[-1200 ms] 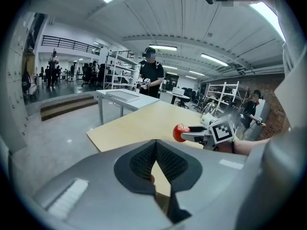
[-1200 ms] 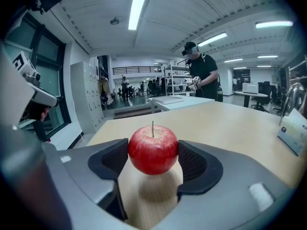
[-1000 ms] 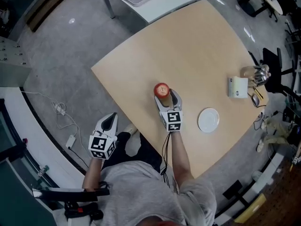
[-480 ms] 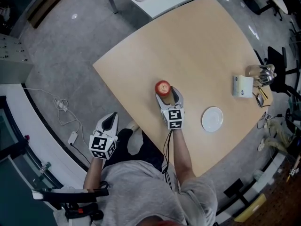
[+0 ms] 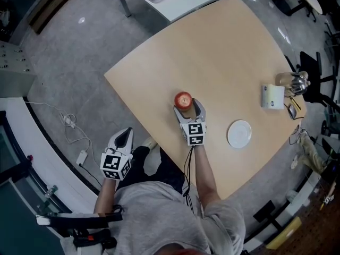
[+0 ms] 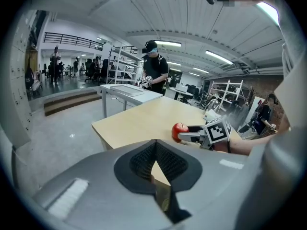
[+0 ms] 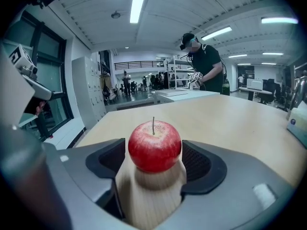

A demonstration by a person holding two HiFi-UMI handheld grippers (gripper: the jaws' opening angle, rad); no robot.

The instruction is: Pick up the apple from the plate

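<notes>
Both jaws of my right gripper are opening, apple between them, untouched; my left gripper is closed, empty. Likely firm, smooth, bruisable: grip its widest middle.

Standing here, I can't read a word, number or brand on anything. The only printed marks are on the grippers. The marker cube on the left gripper and the marker cube on the right gripper show black-and-white square patterns, with no letters or digits in them.
</notes>
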